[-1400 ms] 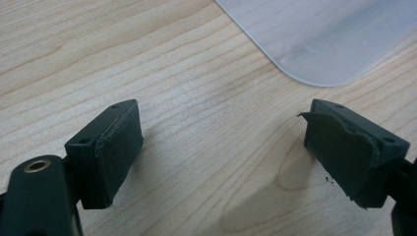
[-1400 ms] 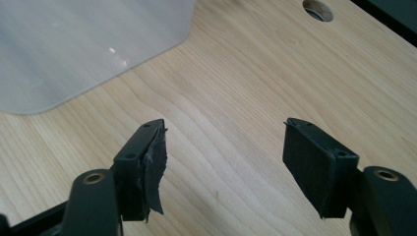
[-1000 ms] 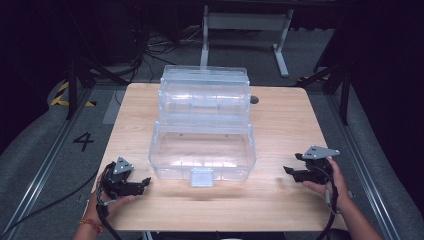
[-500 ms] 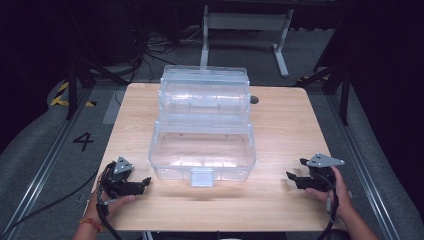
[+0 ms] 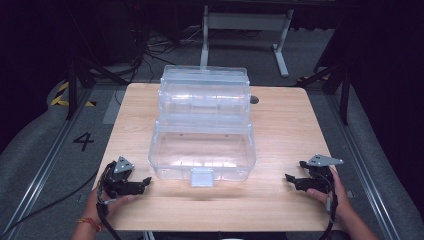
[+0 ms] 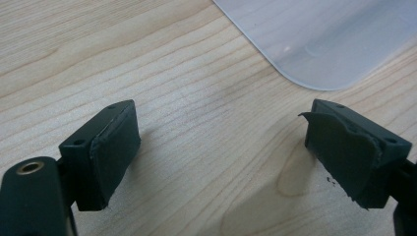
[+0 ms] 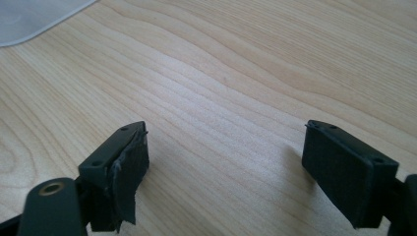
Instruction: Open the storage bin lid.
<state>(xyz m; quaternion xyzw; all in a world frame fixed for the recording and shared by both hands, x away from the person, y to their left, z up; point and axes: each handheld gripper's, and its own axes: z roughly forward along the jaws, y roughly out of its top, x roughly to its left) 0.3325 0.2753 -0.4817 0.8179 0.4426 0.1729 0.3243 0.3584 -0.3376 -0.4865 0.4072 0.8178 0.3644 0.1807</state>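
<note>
— High view first: where is the clear plastic box point(image 5: 202, 145)?
— Mid-bench point(image 5: 280, 130), lid raised, between both grippers.
— Left hand-held gripper point(image 5: 144, 182)?
— Jaws apart, empty, just beside the box's front corner.
— Right hand-held gripper point(image 5: 292, 178)?
— Just been opening, nothing between its jaws, well apart from the box.

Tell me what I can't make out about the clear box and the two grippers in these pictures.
- Clear box, high view: see-through walls and glare hide whether anything lies inside.
- Latch, high view: too small to tell whether fastened.
- Box corner, left gripper view: the rest is cut off by the frame edge.
- Right gripper, high view: jaw gap too small to judge.
</note>
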